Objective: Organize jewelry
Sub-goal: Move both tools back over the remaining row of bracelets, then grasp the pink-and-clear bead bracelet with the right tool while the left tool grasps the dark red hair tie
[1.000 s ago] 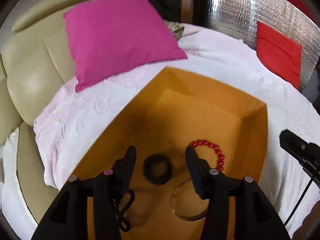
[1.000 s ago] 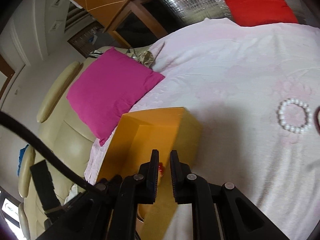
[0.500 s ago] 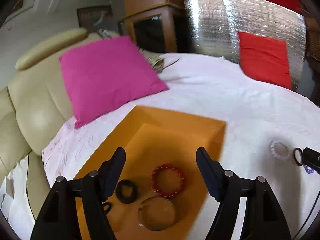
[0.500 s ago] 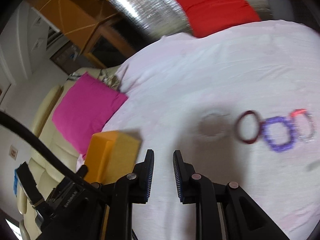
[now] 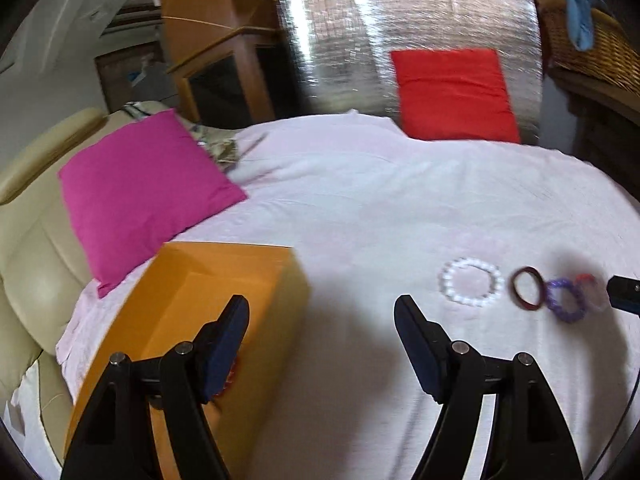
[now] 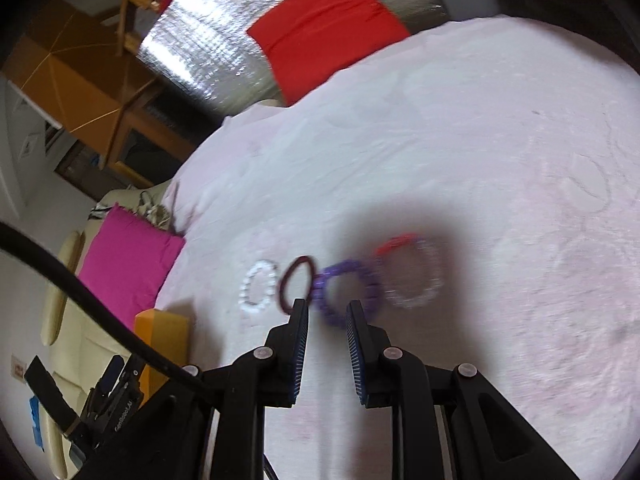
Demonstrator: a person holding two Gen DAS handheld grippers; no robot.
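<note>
An orange box (image 5: pixel 192 312) stands on the pale pink bedspread (image 5: pixel 360 208); a red bead bracelet (image 5: pixel 230 376) peeks out behind my left finger. My left gripper (image 5: pixel 322 320) is wide open and empty, above the box's right edge. To the right lie a white pearl bracelet (image 5: pixel 472 282), a dark red bangle (image 5: pixel 528 289), a purple bracelet (image 5: pixel 566 299) and a clear bracelet with red beads (image 6: pixel 412 272). My right gripper (image 6: pixel 327 312) is slightly open and empty, just in front of the purple bracelet (image 6: pixel 347 290), with the bangle (image 6: pixel 296 282) and pearls (image 6: pixel 259 286) to its left.
A magenta cushion (image 5: pixel 140 184) lies left of the box on a cream sofa (image 5: pixel 28 240). A red cushion (image 5: pixel 452 94) leans on a silver foil panel (image 5: pixel 400 32) at the back. Wooden furniture (image 5: pixel 216 60) stands behind. The box also shows in the right wrist view (image 6: pixel 164 332).
My left gripper has lifted out of the box, opened wider and swung right. My right gripper has moved from the box to the row of bracelets and opened a little.
</note>
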